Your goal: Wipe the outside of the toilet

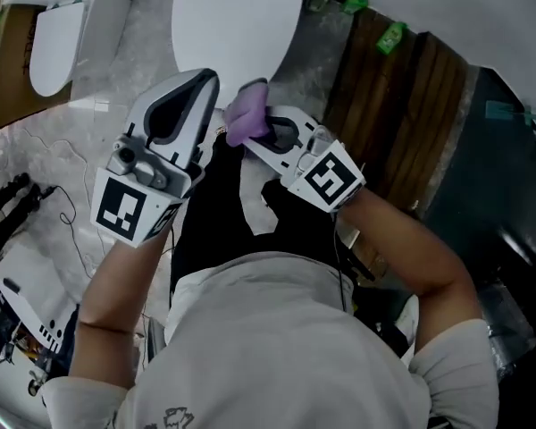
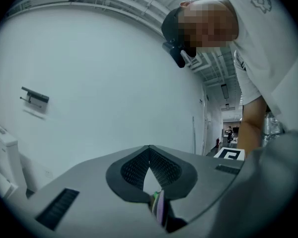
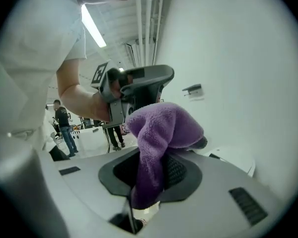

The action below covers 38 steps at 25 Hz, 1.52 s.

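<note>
The white toilet point(image 1: 237, 16) shows its shut lid at the top middle of the head view. My right gripper point(image 1: 261, 130) is shut on a purple cloth point(image 1: 247, 114), just short of the lid's near edge. In the right gripper view the cloth point(image 3: 161, 133) bulges up out of the right gripper point(image 3: 151, 165) between its dark pads. My left gripper point(image 1: 205, 83) is close beside the cloth on the left, and its tips meet. In its own view the left gripper point(image 2: 149, 150) points up at a white wall, with a thin purple sliver point(image 2: 159, 208) at the jaws' base.
A second toilet seat point(image 1: 58, 47) lies in a carton at the upper left. Dark wooden boards point(image 1: 402, 105) with green bits point(image 1: 391, 36) run along the right. Cables and gear point(image 1: 13, 213) cover the marble floor at left. People point(image 3: 63, 125) stand far off.
</note>
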Available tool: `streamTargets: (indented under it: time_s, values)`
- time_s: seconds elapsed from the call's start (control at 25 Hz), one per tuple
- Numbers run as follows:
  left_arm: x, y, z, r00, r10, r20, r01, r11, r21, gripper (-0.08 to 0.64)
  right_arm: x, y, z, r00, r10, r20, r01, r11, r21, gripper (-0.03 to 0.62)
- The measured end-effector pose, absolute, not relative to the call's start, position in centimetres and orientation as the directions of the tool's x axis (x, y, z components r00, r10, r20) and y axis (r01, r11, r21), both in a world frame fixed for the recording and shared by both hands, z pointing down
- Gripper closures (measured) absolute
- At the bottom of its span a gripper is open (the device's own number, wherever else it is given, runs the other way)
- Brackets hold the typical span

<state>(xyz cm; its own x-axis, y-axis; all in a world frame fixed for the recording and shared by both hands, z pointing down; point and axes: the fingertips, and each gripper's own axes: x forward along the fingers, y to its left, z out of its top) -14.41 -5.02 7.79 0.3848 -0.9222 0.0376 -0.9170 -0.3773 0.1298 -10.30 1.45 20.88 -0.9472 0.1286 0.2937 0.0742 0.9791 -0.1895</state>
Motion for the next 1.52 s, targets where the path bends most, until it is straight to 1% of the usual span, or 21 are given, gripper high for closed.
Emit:
streamTargets:
  time_s: [0.16,0.4,0.52,0.72,0.88,0.96,1.28,1.4,1.52]
  values:
    - [-13.2,-3.7,2.4,0.413,-0.910,0.031,-0.908,-0.409,0.096,0.554,-9.4,0.3,13.4,-0.964,0.071,0.258,0.034,0.989,-0.143,0.506]
    - [-8.3,-1.7,-3.0,0.445,-0.895,-0.020,-0.895,-0.445,0.030,0.554,-5.0,-1.5,5.9,-0.986,-0.029,0.162,-0.050,0.991,-0.127,0.506]
    - [-9.2,-1.2,-5.5,0.454,-0.890,-0.037,-0.890,-0.455,0.024,0.554,-5.4,-2.5,2.2,-0.986,-0.078,0.144,-0.095,0.989,-0.117,0.506]
    - [-9.0,0.0,-9.1,0.446,-0.892,-0.072,-0.894,-0.447,0.002,0.554,-5.0,-2.4,-3.8,-0.991,-0.117,0.059,-0.123,0.988,-0.093,0.506]
    - [-8.3,1.4,-9.6,0.407,-0.911,-0.063,-0.911,-0.410,0.047,0.554,-3.2,-0.5,-6.5,-0.988,-0.148,0.034,-0.151,0.985,-0.087,0.506]
    - [-8.1,2.0,-9.7,0.384,-0.922,-0.055,-0.920,-0.387,0.066,0.554,-2.8,0.5,-7.5,-0.990,-0.141,0.030,-0.143,0.987,-0.076,0.506]
    - [-8.3,5.7,-10.1,0.294,-0.955,-0.044,-0.950,-0.297,0.097,0.554,-1.7,2.1,-8.1,-0.990,-0.130,0.054,-0.135,0.985,-0.105,0.506]
    - [-9.4,7.8,-9.8,0.288,-0.957,-0.046,-0.952,-0.291,0.099,0.554,-1.5,3.6,-7.6,-0.987,-0.151,0.055,-0.157,0.981,-0.113,0.506]
    - [-11.2,10.5,-9.7,0.310,-0.949,-0.053,-0.945,-0.314,0.096,0.554,-2.2,6.2,-7.7,-0.981,-0.189,0.047,-0.193,0.977,-0.091,0.506]
